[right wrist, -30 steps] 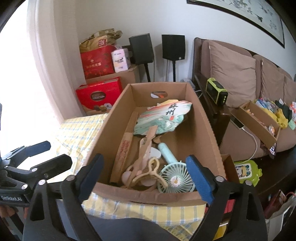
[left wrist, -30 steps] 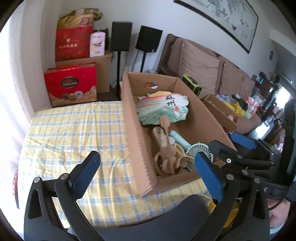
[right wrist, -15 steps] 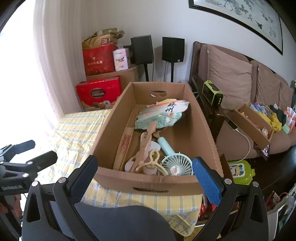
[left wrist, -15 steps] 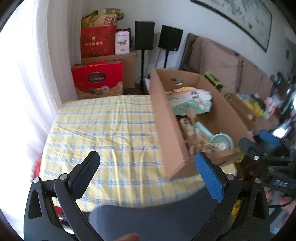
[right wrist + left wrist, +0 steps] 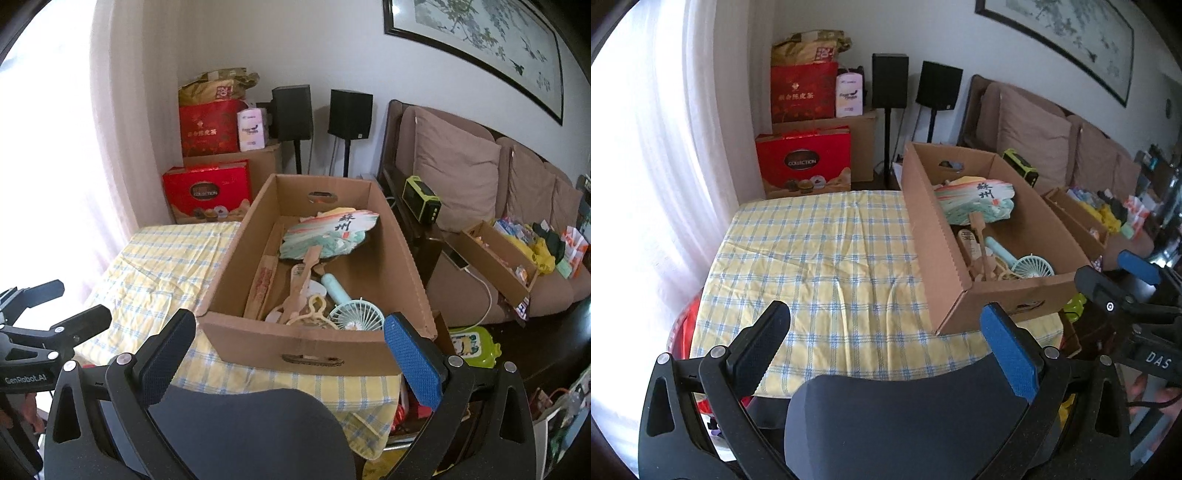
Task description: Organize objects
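Facing the box head-on is the right gripper, jaws apart and empty; the items are lying inside, the fan nearest. The left gripper, jaws also apart, is hanging over bare cloth, with the box lying to its right, so the right one is sitting nearer

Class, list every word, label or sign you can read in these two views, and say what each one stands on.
"COLLECTION": red gift box.
"苏州": paper fan in the cardboard box.
"GenRobot.AI": left gripper body.
"DAS": right gripper body, cut off by the frame.
Gold characters on the red bag: too blurred.
White pack: print too small.
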### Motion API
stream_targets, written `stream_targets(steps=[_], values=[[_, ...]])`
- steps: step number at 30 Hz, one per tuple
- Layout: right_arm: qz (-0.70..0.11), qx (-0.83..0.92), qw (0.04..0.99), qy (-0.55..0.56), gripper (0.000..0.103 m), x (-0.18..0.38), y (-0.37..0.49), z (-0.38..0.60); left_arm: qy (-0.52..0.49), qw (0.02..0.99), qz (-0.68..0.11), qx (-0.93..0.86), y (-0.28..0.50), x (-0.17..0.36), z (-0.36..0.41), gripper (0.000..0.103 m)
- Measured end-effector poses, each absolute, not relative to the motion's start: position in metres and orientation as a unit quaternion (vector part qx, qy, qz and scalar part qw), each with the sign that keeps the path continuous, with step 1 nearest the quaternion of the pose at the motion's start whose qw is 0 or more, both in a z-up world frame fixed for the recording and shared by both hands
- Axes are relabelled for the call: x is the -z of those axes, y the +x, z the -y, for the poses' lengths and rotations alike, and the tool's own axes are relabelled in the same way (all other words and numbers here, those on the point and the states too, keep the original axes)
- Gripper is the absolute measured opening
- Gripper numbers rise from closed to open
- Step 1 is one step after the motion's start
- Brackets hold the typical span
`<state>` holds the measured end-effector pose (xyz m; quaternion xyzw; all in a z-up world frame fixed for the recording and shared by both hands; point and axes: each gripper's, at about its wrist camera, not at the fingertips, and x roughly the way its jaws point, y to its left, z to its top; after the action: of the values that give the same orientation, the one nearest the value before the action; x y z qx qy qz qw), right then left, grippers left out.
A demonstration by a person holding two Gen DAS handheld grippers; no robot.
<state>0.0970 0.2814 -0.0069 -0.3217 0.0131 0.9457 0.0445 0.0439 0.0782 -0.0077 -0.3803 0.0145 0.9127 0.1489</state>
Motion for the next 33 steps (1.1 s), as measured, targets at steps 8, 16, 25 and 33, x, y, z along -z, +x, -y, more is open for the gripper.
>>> stream_targets(steps=[8,16,25,33], values=[[-0.016,-0.943,0.051,-0.327,0.103,0.010,0.104,-0.276,-0.377,0.142,-0.016,-0.915,0.052,0.010,-0.073,0.103],[-0.020,-0.942,0.054,-0.331,0.103,0.012,0.103,-0.276,-0.373,0.133,-0.018,-0.918,0.054,0.010,-0.069,0.103],[-0.020,-0.941,0.055,-0.334,0.103,0.014,0.102,-0.273,-0.367,0.127,-0.019,-0.921,0.055,0.008,-0.067,0.103],[-0.023,-0.940,0.057,-0.336,0.103,0.015,0.103,-0.273,-0.367,0.126,-0.018,-0.922,0.055,0.007,-0.067,0.103]])
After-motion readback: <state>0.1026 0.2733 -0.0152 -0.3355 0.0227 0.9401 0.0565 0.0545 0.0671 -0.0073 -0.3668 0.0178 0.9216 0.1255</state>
